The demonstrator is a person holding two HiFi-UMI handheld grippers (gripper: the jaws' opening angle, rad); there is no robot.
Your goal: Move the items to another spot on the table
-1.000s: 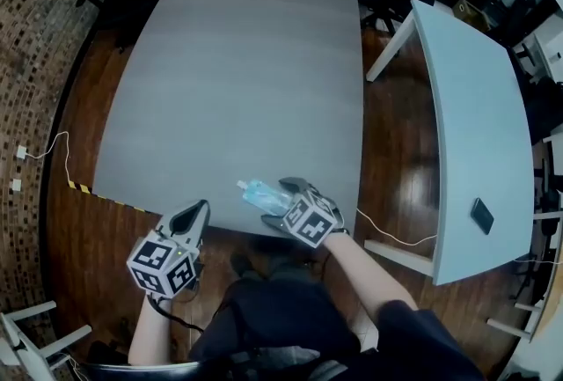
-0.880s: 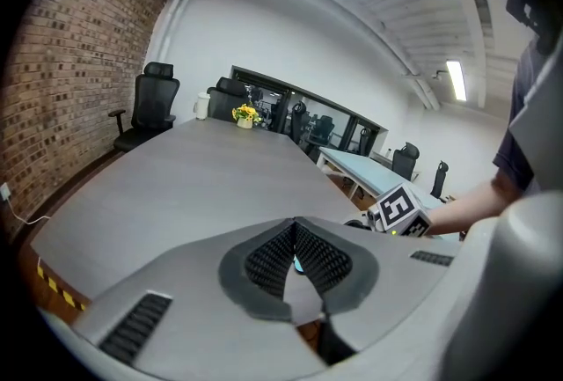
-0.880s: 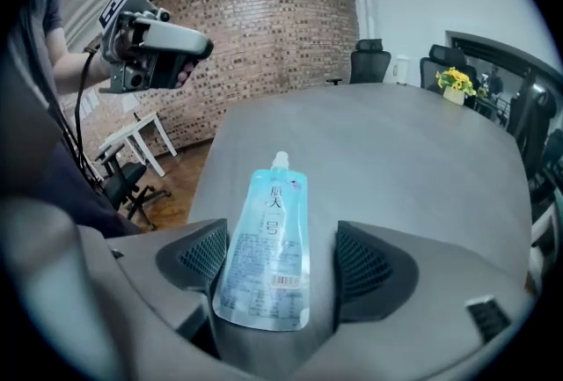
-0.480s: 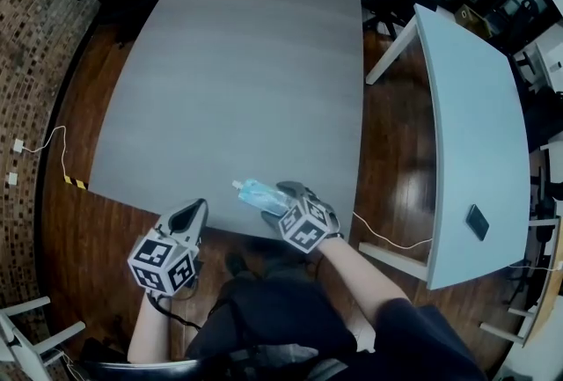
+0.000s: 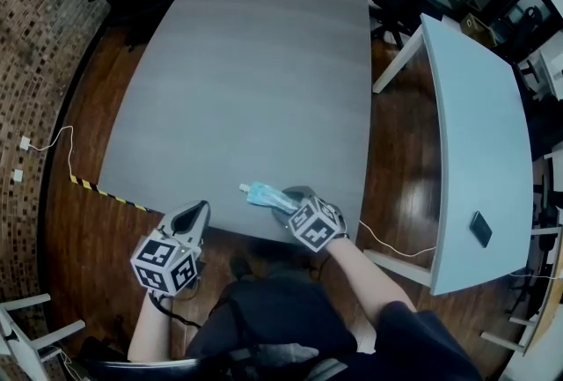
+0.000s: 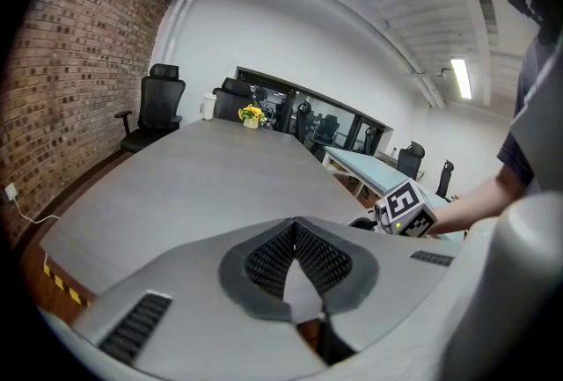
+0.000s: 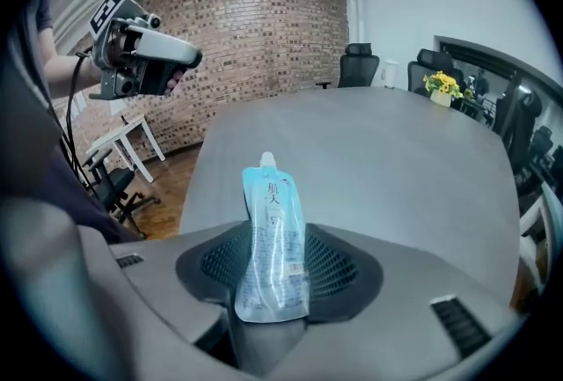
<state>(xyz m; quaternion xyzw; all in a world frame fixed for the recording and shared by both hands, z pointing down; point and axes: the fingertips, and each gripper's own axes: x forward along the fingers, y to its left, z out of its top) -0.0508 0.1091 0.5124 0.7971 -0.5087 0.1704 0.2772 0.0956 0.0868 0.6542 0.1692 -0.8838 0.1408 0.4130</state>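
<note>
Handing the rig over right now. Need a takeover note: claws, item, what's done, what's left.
Left claw: shut, empty, held just off the near edge of the table.
Right claw: has just been closing on the pale blue pouch; its pads appear to pinch the lower end.
Pouch: at the table's near edge, spout pointing away from the right claw.
Done: grasp about made, no lift yet.
Left: lift the pouch, carry it to another spot on the table, release.
</note>
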